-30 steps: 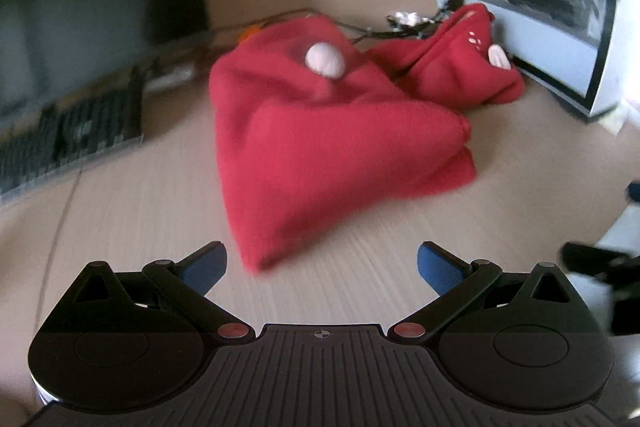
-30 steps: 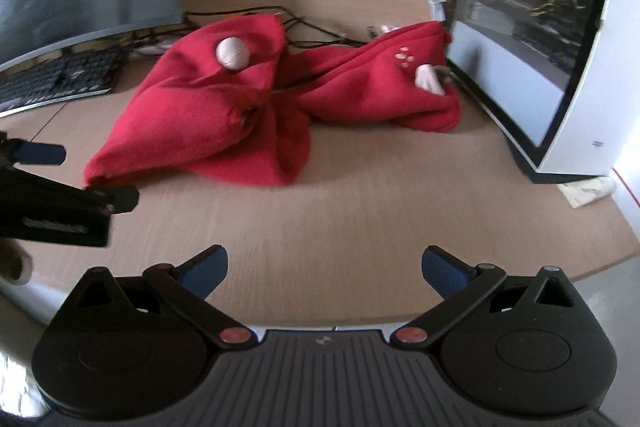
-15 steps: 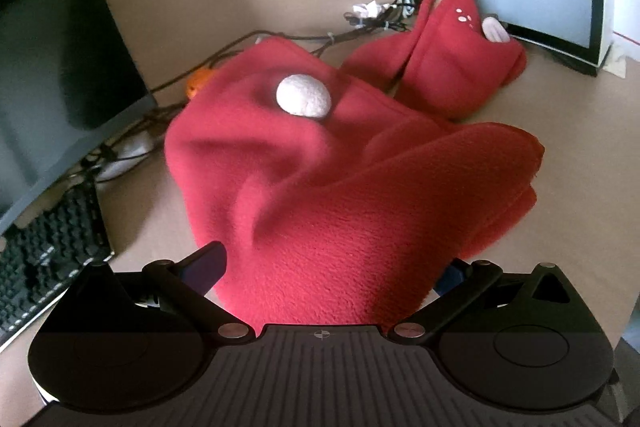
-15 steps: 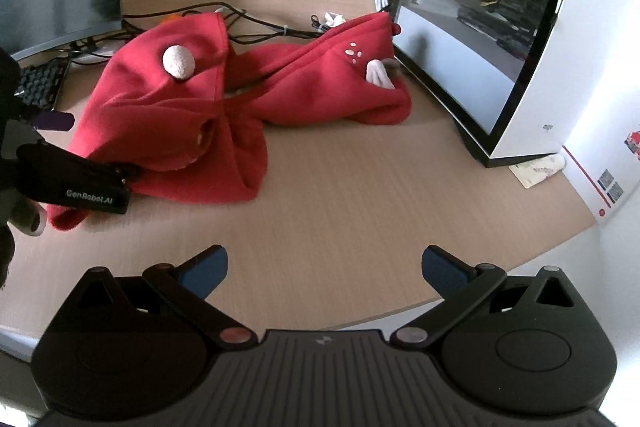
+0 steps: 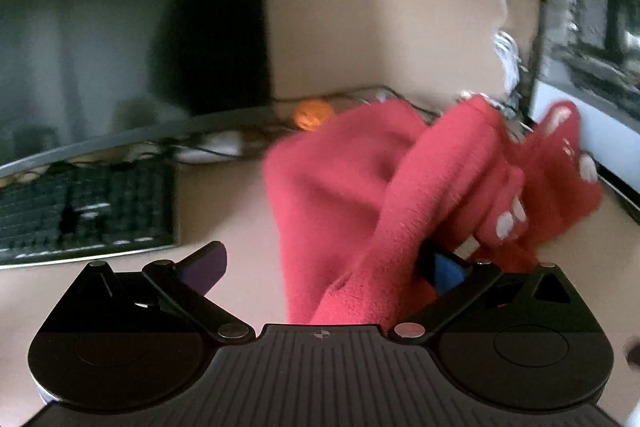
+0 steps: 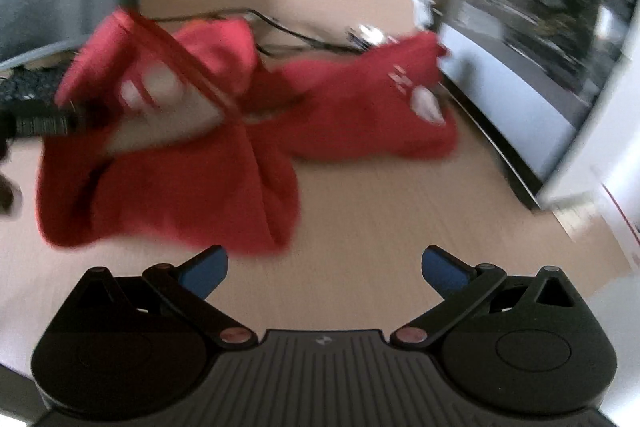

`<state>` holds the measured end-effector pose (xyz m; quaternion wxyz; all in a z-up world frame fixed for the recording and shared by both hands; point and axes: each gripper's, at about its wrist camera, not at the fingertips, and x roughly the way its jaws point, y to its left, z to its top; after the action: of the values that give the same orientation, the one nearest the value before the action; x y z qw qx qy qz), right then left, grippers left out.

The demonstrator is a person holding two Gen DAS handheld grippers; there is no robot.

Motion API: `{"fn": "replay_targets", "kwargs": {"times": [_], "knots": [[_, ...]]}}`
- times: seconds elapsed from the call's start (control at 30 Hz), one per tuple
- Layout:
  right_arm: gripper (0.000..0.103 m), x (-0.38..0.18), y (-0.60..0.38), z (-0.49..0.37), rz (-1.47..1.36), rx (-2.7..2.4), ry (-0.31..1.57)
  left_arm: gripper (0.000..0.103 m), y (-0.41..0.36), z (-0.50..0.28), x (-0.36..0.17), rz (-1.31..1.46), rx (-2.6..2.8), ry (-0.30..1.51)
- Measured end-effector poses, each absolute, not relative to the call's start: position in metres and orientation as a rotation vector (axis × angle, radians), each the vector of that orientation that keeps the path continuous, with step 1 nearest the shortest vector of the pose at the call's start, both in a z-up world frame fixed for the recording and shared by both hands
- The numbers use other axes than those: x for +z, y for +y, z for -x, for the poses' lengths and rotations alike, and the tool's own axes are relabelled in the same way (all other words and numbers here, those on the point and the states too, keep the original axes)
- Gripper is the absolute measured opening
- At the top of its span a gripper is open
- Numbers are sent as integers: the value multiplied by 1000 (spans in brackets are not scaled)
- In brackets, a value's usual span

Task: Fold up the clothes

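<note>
A red fleece garment (image 5: 340, 187) with white paw-like patches lies crumpled on the wooden desk (image 6: 400, 211). In the right wrist view the garment (image 6: 180, 187) spreads from left to centre, and one edge is raised at the left. My left gripper (image 5: 324, 267) is open and pushed into the cloth. Red fabric fills the gap and drapes over its right fingertip (image 5: 444, 271). The left gripper also shows as a dark bar (image 6: 36, 123) at the garment's left side. My right gripper (image 6: 324, 263) hangs open above bare desk, just short of the garment's near edge. Both views are motion-blurred.
A black keyboard (image 5: 80, 211) and a dark monitor (image 5: 100, 47) stand to the left. A glass-sided computer case (image 6: 540, 47) blocks the right. Black cables (image 6: 280, 27) run behind the garment, beside a small orange object (image 5: 312, 115).
My left gripper has gone deeper into the garment and tilted up, raising the fabric's left edge. My right gripper has come closer to the cloth and stays open.
</note>
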<state>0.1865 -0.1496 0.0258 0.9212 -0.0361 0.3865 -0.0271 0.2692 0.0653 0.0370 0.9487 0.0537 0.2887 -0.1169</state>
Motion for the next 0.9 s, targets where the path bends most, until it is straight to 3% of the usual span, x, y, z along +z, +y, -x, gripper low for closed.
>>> {"fn": "replay_targets", "kwargs": {"times": [0.07,0.27,0.43,0.53,0.73,0.9], "knots": [[103,24,-149,-206,71,5,792,103,52,-273,33,-230,-337,629],[103,13,-129,-282,163,105,736,103,47,-267,41,-407,-59,488],[103,6,-121,-298,189,220,741,103,165,-271,45,-73,481,597],[103,4,-123,-302,182,242,743,103,210,-238,27,-42,631,705],[103,10,-121,-308,164,260,730,103,230,-186,35,121,613,703],[103,-8,-105,-295,201,271,815,103,202,-217,50,194,190,674]]}}
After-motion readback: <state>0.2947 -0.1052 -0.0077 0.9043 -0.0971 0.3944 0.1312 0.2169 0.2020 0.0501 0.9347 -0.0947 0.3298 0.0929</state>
